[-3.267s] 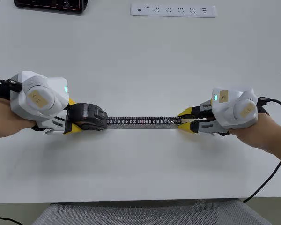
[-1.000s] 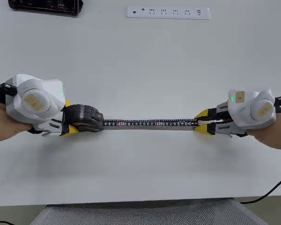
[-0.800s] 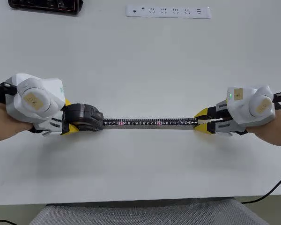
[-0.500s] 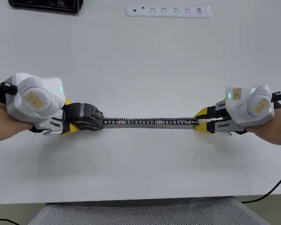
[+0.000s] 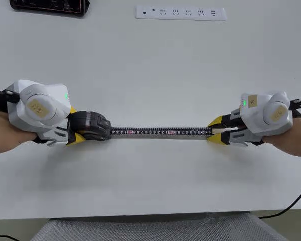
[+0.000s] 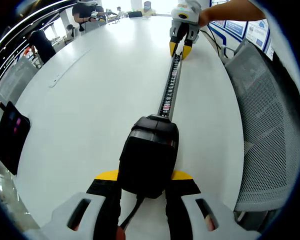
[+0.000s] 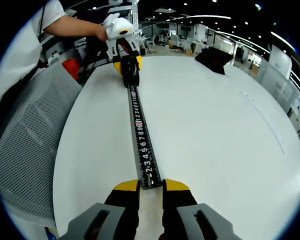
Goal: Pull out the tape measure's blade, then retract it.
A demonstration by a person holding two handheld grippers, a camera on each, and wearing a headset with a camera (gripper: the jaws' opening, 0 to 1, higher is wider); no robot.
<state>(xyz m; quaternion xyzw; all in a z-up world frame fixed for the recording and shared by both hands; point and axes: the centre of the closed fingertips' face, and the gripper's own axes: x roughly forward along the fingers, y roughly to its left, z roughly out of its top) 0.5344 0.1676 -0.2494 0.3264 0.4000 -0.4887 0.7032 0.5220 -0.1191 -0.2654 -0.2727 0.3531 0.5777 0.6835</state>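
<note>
Looks roughly half done: tape measure case (image 5: 90,125) pinched in left gripper (image 5: 78,124) fingers, blade (image 5: 160,132) stretched low over counter (image 5: 155,75), its tip pinched in right gripper (image 5: 212,131) fingers; retraction left to do.

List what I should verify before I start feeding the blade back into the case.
1. Grip of the left gripper on the tape measure case: ok, one jaw on each side of the case.
2. Hold of the right gripper on the blade's end: ok, the end sits between its jaws.
3. The blade runs straight from case to right gripper, with no kink or twist: ok.
4. The white table along the blade is free of obstacles: ok, the power strip lies well off at the far edge.
5. Whether the blade is locked: cannot tell.
</note>
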